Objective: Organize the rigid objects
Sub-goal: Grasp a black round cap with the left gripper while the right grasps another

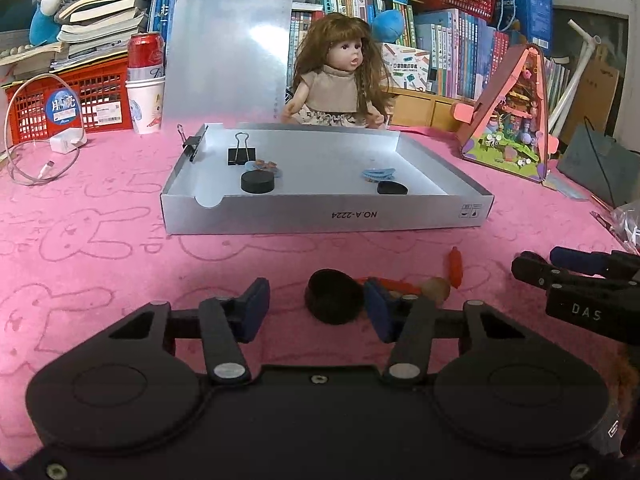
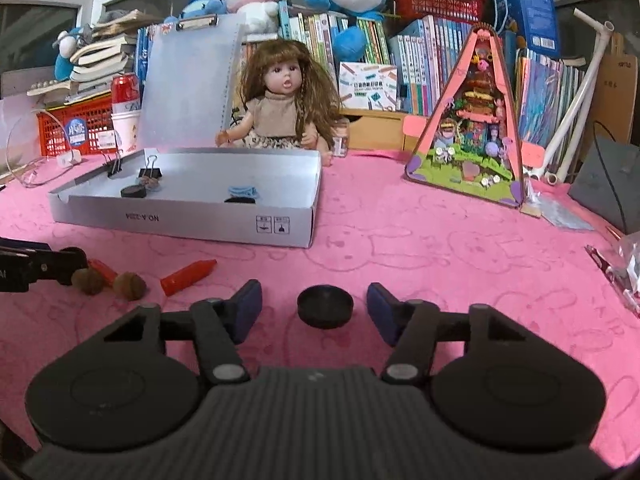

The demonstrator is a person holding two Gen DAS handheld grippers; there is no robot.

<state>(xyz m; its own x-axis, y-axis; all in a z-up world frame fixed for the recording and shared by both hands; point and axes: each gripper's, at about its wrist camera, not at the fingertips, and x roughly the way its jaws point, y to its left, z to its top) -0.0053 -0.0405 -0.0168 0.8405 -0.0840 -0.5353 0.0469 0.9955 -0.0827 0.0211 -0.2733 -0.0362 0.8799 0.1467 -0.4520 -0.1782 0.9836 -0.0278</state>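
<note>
A silver cardboard tray [image 1: 326,216] [image 2: 184,222] lies on the pink cloth. It holds a black puck [image 1: 258,181], a black binder clip [image 1: 241,155], a blue hair clip [image 1: 378,173] and a small black piece [image 1: 392,188]. My left gripper [image 1: 316,310] is open around a black round cap [image 1: 334,297], its pads apart from it. My right gripper [image 2: 314,308] is open around another black puck [image 2: 325,306], not touching it. Red crayons [image 1: 455,266] [image 2: 188,277] and two walnuts [image 2: 129,286] lie between the grippers.
A doll [image 1: 340,76] sits behind the tray beside an upright clipboard [image 1: 228,52]. A pink triangular toy house [image 2: 476,120] stands right. A red basket [image 1: 68,100], cup, can and charger cable [image 1: 36,152] are at the left. Books and plush toys line the back.
</note>
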